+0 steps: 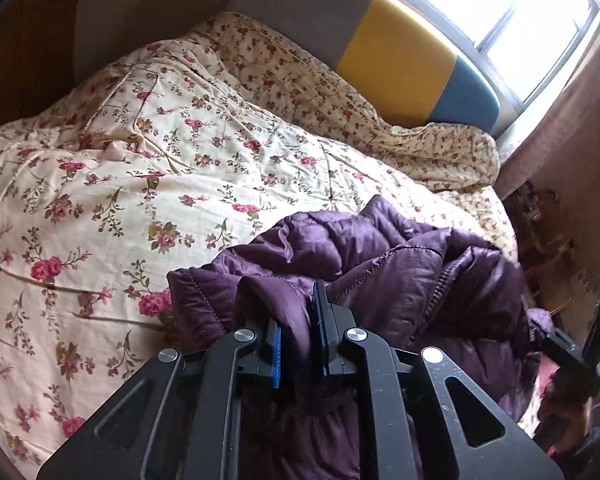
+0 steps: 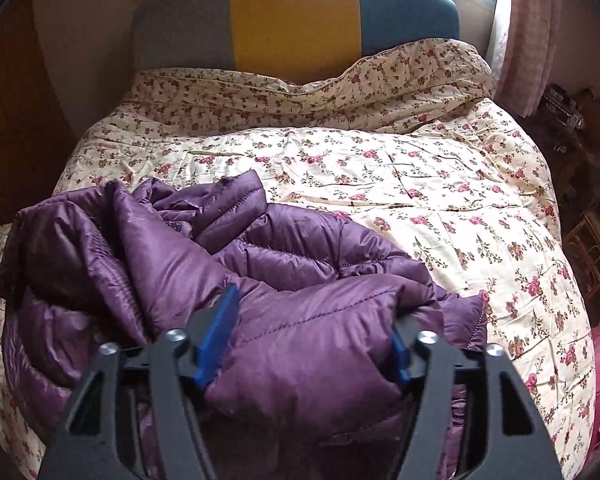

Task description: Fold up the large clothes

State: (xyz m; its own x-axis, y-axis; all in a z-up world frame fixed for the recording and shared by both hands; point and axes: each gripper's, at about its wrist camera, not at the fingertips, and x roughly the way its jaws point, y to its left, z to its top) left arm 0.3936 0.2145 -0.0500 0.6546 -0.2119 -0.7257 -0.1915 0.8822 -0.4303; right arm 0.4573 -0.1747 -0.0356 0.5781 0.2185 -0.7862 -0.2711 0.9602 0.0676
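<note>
the left gripper (image 1: 298,336) is clenched on a thin pinch of the jacket (image 1: 380,256), its blue pads (image 1: 275,354) close together with a ridge of purple cloth squeezed between; the jacket lies bunched on the bed's near edge, on top of the quilt (image 1: 140,168), and from this gripper the bulk spreads forward and off to the right; the right gripper (image 2: 302,334) has its jaws spread wide around a thick puffy fold of the same jacket (image 2: 260,248), pads touching the cloth on both sides, so it looks to be holding that fold, though i cannot tell how firmly; from it the mass runs forward and to the left; so the heap's long axis seems to lie across the bed's near edge between the two grippers, each at one end, neither clearly nearer the middle; the next move likely calls for drawing them apart to spread it flat; the shell is glossy, slippery-looking purple with stitched quilting, soft and springy; the quilt is matte cream cotton with red flowers, wrinkled; behind stands a padded headboard (image 2: 296,20) in grey, yellow and blue panels.
</note>
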